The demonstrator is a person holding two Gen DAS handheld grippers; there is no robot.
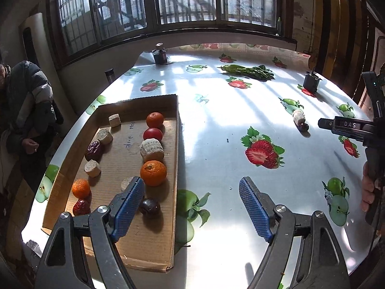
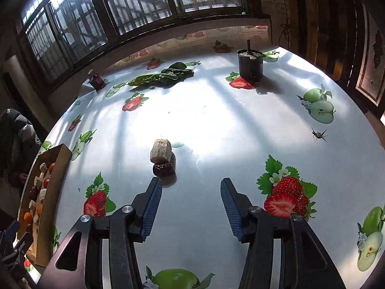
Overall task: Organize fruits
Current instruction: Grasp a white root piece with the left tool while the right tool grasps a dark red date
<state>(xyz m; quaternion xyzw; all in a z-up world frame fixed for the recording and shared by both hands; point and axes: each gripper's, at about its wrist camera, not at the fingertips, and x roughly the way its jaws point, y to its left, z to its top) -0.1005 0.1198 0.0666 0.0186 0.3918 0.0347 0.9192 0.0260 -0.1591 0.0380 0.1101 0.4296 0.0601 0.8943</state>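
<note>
The right gripper (image 2: 191, 207) hangs empty, fingers apart, just short of the dried red date (image 2: 163, 169), which touches a pale cut chunk (image 2: 161, 150) on the bench (image 2: 216, 120), well apart from the cardboard tray (image 1: 154, 252); I'd shift left, straddle the date alone, then close gently; the left gripper (image 1: 192, 207), fingers spread, waits over the tray's edge.

The left gripper (image 1: 191, 207) is hovering with fingers (image 1: 127, 207) spread wide, its left one hanging over the cardboard tray (image 1: 134, 245) beside a dark plum (image 1: 149, 206).

White desk (image 2: 204, 110) is showing strawberry and green-apple prints; brown tray (image 1: 134, 248) is holding orange mandarins (image 1: 153, 173); fingers (image 2: 151, 207) are showing blue.
</note>
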